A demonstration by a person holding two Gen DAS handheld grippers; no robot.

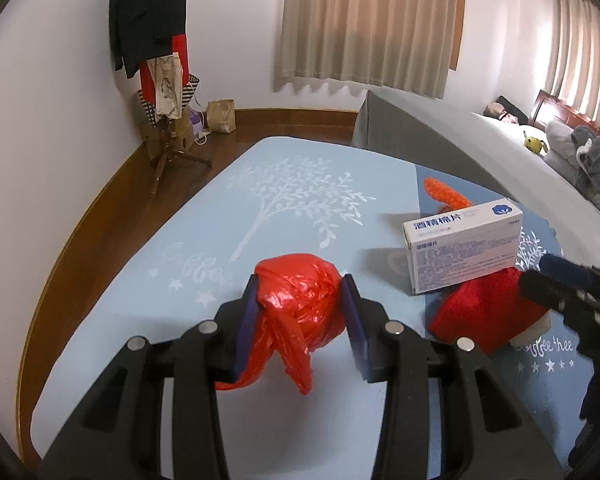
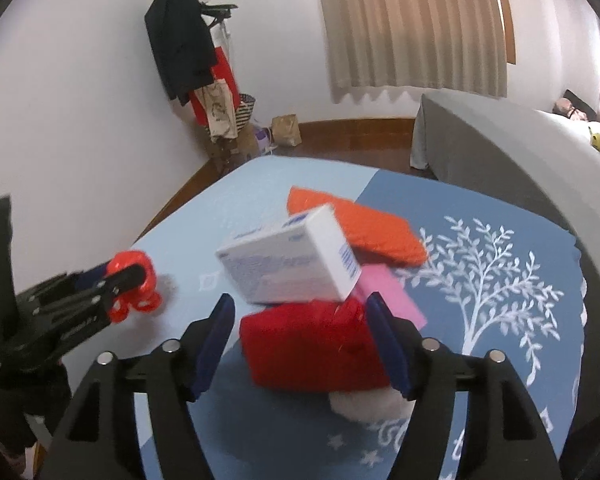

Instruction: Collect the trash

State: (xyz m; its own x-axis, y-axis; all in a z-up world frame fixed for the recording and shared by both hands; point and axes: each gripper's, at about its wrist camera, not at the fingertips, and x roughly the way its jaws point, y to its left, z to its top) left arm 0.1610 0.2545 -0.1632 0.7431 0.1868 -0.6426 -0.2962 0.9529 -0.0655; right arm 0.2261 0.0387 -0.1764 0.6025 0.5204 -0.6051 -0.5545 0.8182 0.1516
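My left gripper (image 1: pixel 300 286) is shut on a crumpled red plastic bag (image 1: pixel 300 304) just above the light-blue cloth; the bag (image 2: pixel 138 284) also shows at the left of the right wrist view. A white printed box (image 2: pixel 292 264) rests tilted on a red fabric piece with a white fluffy trim (image 2: pixel 312 344). My right gripper (image 2: pixel 300 308) stands open around that red fabric, its left pad clear of it. The box (image 1: pixel 464 248) leans on the red fabric (image 1: pixel 480 312) beside the right gripper (image 1: pixel 538 272). Behind lie an orange knitted piece (image 2: pixel 372 228) and a pink pad (image 2: pixel 388 296).
The tree-patterned blue cloth (image 1: pixel 292 200) covers the work surface, its left edge dropping to wooden floor (image 1: pixel 100 216). A grey-covered bed (image 1: pixel 460 136) borders the right side. A coat stand (image 1: pixel 160 80) and a paper bag (image 1: pixel 222 116) stand by the far wall.
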